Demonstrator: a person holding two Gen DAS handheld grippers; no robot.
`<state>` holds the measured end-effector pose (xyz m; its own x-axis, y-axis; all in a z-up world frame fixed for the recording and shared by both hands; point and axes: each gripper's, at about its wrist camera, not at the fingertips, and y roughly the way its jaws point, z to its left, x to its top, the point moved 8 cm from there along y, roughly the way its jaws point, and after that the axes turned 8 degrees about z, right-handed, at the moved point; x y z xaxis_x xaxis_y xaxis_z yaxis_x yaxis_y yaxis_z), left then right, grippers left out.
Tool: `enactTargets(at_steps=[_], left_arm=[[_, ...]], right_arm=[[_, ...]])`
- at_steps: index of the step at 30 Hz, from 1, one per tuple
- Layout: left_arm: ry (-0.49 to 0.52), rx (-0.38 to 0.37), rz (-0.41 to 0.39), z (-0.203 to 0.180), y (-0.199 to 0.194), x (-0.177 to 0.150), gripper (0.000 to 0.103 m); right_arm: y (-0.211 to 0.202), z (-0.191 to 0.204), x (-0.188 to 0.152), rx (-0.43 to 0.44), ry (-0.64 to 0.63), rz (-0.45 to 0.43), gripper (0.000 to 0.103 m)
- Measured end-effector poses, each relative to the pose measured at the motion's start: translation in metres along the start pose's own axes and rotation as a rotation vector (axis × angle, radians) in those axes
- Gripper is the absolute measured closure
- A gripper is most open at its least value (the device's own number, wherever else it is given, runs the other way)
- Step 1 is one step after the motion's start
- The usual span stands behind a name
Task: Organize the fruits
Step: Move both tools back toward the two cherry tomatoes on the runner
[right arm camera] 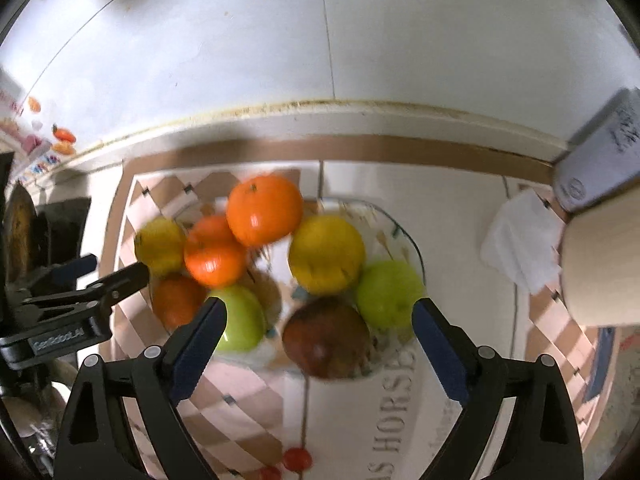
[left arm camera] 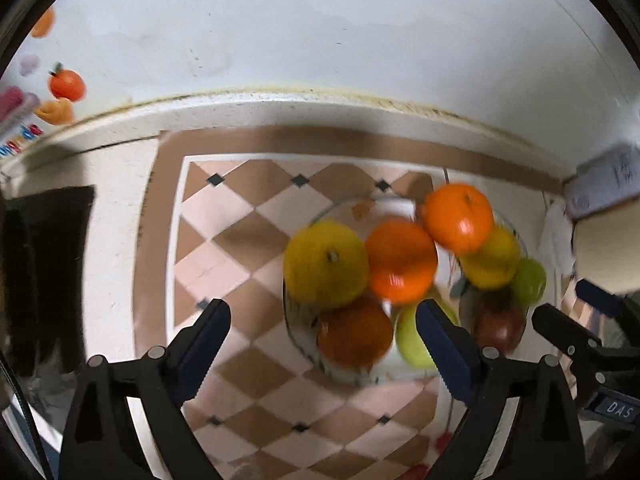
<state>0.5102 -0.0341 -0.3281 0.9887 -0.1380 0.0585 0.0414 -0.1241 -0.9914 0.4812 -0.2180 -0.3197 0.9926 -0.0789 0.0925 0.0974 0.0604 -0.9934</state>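
Observation:
Two glass plates of fruit sit side by side on a checkered cloth. The left plate [left arm camera: 298,322] holds a yellow fruit [left arm camera: 325,264], oranges [left arm camera: 400,260] and a green apple [left arm camera: 410,338]. The right plate [right arm camera: 404,236] holds a yellow fruit [right arm camera: 326,254], a green apple [right arm camera: 388,294] and a dark red apple [right arm camera: 326,336]. One orange [right arm camera: 264,209] sits high between the plates. My left gripper [left arm camera: 322,322] is open and empty above the left plate. My right gripper [right arm camera: 318,320] is open and empty above the right plate.
A white wall with fruit stickers [left arm camera: 66,85] rises behind the counter edge. A box [right arm camera: 600,160] and a round beige container [right arm camera: 600,264] stand at the right, with a white cloth [right arm camera: 520,240] beside them. Dark objects [left arm camera: 44,272] lie at the left.

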Motion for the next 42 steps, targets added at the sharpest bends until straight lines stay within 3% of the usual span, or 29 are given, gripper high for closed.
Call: enactTargets(at_steps=[9, 25, 34, 42], left_arm=[[-0.016, 0.057, -0.097, -0.027, -0.032, -0.069, 0.008], [-0.029, 0.118, -0.377, -0.053, -0.153, -0.140, 0.008], [-0.005, 0.122, -0.438, -0.072, -0.187, -0.172, 0.008], [-0.002, 0.129, -0.444, -0.080, -0.187, -0.176, 0.008]], right_arm=[[-0.025, -0.011, -0.071, -0.003, 0.005, -0.041, 0.007], [-0.156, -0.016, -0.152, -0.008, -0.031, -0.307, 0.007], [-0.196, -0.020, -0.182, 0.017, -0.023, -0.366, 0.007], [-0.194, -0.022, -0.182, 0.064, -0.005, -0.351, 0.007]])
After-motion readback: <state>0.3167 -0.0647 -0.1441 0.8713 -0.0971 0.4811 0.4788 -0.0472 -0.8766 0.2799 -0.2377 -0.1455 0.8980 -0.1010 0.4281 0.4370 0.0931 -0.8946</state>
